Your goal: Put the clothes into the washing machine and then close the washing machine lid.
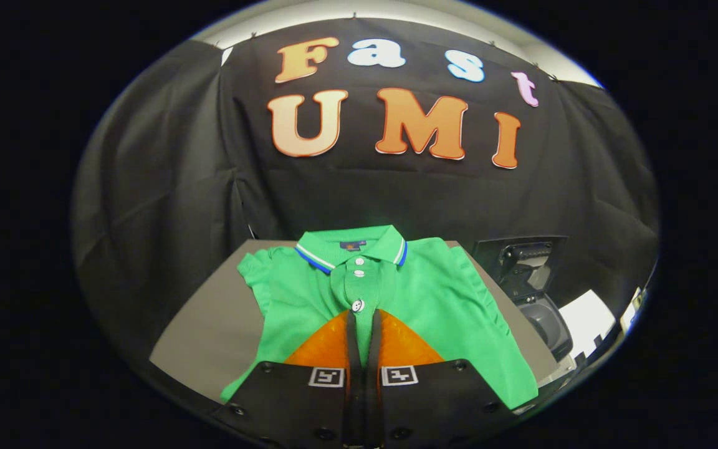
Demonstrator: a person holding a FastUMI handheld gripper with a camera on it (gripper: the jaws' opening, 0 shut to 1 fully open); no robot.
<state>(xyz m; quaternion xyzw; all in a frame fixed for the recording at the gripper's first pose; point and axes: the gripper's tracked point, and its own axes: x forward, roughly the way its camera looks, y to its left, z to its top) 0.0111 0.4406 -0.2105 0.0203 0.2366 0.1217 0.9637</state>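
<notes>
Fingers (354, 337) of your gripper (364, 315) stand almost together, with only a thin sliver of green showing between the two black pads. You have them over the front of the green polo shirt (434, 299), tips just below its lowest white button (358, 305). Whether the pads actually pinch the cloth or merely hover above it, you cannot tell from this angle.

Your shirt lies flat on the grey table (209, 330), front side up, collar (349, 246) pointing away from you toward the black cloth wall (166, 187). The collar carries white and blue striping along its edge, and three white buttons run down the placket toward your fingertips. One short sleeve (256, 274) spreads out to the left.

Off to the right, beyond the table's edge and well apart from the shirt, you see the washing machine (546, 321) with its dark lid (521, 259) raised upright and the grey tub open beneath it. A white surface (586, 318) sits just beside the machine on its far side.
</notes>
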